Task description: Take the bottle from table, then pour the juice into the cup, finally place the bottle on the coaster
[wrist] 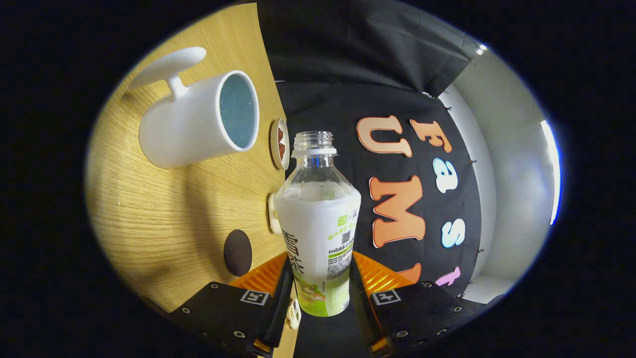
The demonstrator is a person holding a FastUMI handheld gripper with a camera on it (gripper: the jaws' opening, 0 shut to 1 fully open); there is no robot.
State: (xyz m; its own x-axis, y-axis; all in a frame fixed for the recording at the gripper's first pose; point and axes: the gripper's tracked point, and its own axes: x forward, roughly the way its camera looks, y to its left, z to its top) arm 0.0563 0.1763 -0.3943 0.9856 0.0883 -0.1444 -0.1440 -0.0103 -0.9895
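The gripper [318, 293] has its two fingers pressed on the sides of the bottle [318, 223], low down on its label. The bottle has no cap on. Its mouth is open. The whole view is turned on its side, so I think the bottle is being tipped over to pour.

The cup [198, 122] is white, with a handle, and blue inside. It stands on the wooden table [164, 214]. Seen from the bottle, the cup is off to one side of the bottle's neck, near but not touching. The bottle's mouth is not over the cup yet. I see no juice coming out.

A small dark round mat, likely the coaster [237, 252], lies flat on the table. It is on the same side of the bottle as the cup, but down by the bottle's lower half, just beside one finger. A few little round things [279, 143] lie at the table's edge, between the cup and the bottle's neck.

To pour well, I would bring the bottle's mouth right above the blue inside of the cup first. Then tip more, slowly, so the juice runs in a thin stream and does not splash on the table. Keep the squeeze firm, because the bottle is smooth and could slip. Don't bump the cup's rim.
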